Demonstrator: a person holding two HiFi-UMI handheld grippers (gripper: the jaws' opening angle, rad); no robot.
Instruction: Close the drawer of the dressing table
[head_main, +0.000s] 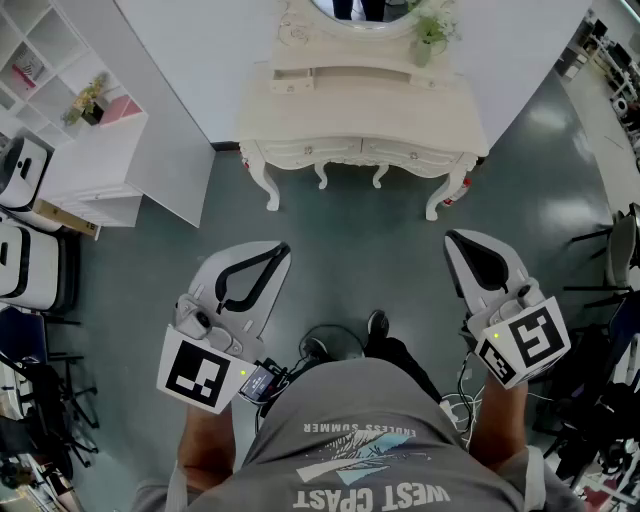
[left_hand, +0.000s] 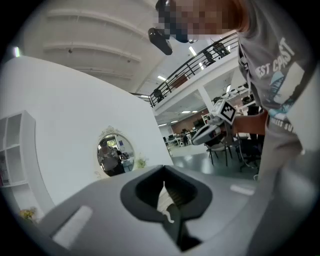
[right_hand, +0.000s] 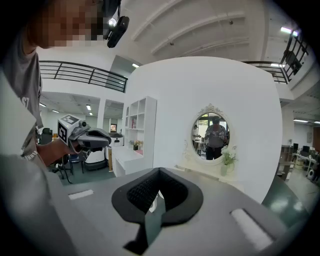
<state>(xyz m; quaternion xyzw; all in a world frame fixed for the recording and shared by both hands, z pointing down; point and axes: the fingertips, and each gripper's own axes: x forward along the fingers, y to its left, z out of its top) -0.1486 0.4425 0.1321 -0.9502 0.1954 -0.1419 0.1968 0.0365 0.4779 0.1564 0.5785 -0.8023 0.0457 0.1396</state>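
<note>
Nearest, the person holds the left tool (head_main: 275, 255) and right tool (head_main: 462, 248) at waist height. Both have their jaws together, with nothing between them. Both point forward at the dressing table (head_main: 360, 110), which stands well apart from them, across bare floor (head_main: 360, 240) and against the white wall (head_main: 200, 40). Its two front drawers (head_main: 305, 152) appear flush with the frame. A mirror (head_main: 360, 10) and a small plant (head_main: 432, 30) sit at its back. A white shelf unit (head_main: 60, 60) stands to the left.
</note>
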